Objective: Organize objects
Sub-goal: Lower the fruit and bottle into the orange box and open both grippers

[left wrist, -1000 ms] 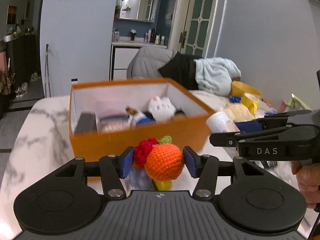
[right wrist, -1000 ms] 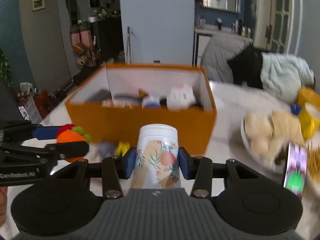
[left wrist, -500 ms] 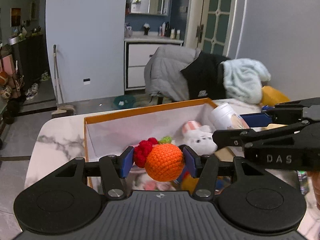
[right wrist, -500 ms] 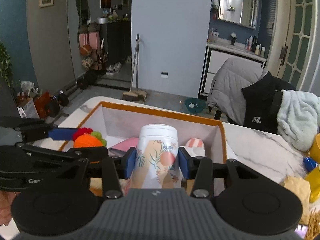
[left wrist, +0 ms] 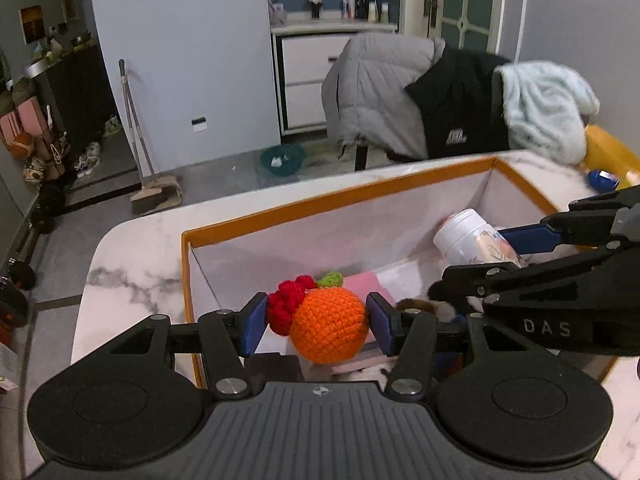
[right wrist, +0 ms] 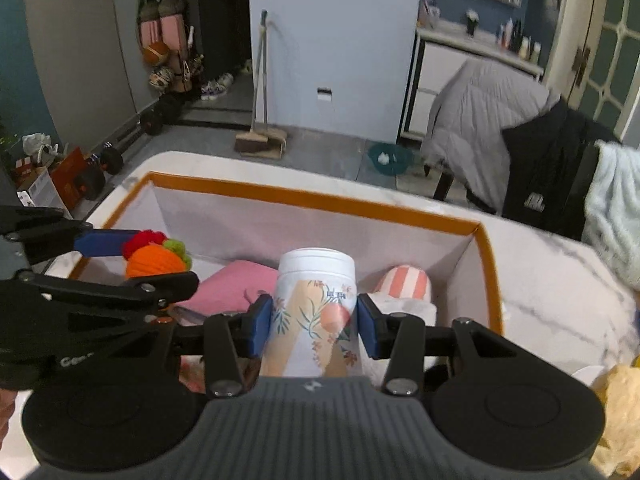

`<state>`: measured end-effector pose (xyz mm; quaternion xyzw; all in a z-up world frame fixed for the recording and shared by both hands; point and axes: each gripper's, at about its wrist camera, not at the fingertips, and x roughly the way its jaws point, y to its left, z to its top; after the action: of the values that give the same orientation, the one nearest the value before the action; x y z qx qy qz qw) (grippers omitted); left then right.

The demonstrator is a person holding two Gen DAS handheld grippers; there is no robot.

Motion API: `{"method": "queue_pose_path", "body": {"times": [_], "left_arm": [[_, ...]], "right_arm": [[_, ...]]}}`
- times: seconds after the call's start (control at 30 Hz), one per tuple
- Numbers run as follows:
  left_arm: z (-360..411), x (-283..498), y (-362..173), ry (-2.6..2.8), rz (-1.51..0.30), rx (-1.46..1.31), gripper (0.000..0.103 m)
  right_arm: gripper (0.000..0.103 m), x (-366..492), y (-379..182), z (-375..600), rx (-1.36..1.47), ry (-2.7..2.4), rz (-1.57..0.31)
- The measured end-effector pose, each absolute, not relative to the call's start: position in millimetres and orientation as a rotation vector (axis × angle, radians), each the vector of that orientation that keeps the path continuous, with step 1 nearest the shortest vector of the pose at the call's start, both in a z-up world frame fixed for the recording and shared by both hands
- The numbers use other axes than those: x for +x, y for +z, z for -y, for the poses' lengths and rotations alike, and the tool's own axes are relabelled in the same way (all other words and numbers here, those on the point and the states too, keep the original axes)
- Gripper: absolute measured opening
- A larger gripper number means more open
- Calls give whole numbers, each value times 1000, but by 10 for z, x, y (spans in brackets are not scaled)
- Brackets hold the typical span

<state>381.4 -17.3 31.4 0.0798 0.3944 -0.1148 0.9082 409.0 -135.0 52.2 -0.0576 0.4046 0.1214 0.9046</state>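
My left gripper (left wrist: 316,322) is shut on a crocheted orange fruit toy (left wrist: 326,328) with a red berry cluster and green leaf, held over the left part of the orange box (left wrist: 340,202). My right gripper (right wrist: 314,322) is shut on a white floral-print bottle (right wrist: 314,312), held over the middle of the same box (right wrist: 320,202). The bottle also shows in the left wrist view (left wrist: 474,244), and the toy in the right wrist view (right wrist: 154,262). Both grippers hang side by side above the box's open top.
Inside the box lie a pink cloth (right wrist: 232,284), a striped white plush (right wrist: 406,286) and other small items. The box stands on a marble table (left wrist: 132,256). A chair with jackets (left wrist: 420,96) stands behind. A yellow plush (right wrist: 618,412) lies at right.
Both grippers rose from in front of the box and moved forward over it, tilting down, each still holding its object. The box's inside now lies below them.
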Motion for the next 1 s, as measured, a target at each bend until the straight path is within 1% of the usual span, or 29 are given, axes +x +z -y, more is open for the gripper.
{"method": "queue_pose_path", "body": {"times": [0.2,0.4,0.57,0.63,0.8,1.0], "left_arm": [[144,3962,239,-179,-844,178,63],[159,4018,195,-154,-874,198,65],[196,4027,178,-145,-879,235,71],[204,4015,180,-149,-876,244,76],[211,3971,191,-147,-862,252,83],[229,3935,222,-159,-873,258,83]], "right_arm": [[47,4328,388,1322,-84,227,-896],[47,4363,281,1169,-154,229,-913],[48,4380,290,1216,-137,202,-924],[48,4375,298,1248,-122,200,-924],[49,4344,317,1290,-118,199,-917],[49,4294,344,1307,-121,196,-913]]}}
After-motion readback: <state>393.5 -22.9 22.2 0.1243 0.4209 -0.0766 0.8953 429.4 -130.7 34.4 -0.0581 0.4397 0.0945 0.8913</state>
